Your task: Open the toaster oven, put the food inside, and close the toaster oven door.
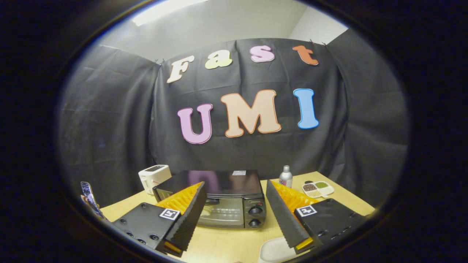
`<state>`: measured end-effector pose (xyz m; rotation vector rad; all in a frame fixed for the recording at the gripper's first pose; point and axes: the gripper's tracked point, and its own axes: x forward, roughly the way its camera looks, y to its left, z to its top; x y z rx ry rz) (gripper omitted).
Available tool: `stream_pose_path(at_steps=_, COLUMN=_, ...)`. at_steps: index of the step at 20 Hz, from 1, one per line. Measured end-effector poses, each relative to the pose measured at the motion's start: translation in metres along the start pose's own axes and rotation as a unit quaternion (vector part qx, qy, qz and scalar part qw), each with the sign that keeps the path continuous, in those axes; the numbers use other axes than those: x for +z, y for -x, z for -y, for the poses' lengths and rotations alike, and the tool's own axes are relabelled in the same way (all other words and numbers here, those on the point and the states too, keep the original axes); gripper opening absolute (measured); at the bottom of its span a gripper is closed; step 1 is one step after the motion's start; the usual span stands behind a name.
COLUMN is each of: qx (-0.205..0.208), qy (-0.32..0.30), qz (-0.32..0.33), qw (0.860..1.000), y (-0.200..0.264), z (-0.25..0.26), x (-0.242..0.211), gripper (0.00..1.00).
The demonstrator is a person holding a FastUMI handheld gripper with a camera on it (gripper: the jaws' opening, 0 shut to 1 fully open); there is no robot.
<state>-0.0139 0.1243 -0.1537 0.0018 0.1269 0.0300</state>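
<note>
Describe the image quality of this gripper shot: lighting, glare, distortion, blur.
Gripper view: strong fisheye bending of the table edge; soft even ceiling light, a reflection on the toaster oven top, faint sheen on its glass door; the gripper, jaws open and empty, is sharp; the white plate nearest the lens looks soft.

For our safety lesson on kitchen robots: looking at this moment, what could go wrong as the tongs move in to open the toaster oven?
1. The tongs are open and wide; one finger could bump the knobs instead of the door.
2. The door looks closed, so it may swing down toward the white plate lying just in front.
3. The metal bottle and divided snack dish beside the toaster oven could be knocked.
</note>
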Motion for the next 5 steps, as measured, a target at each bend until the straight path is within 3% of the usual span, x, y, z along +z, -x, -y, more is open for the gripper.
stream_pose_path(at_steps=5, qx=-0.008, qy=0.011, qz=0.001, qw=1.0, y=-0.0014, z=0.0093, x=0.0032, gripper=0.99)
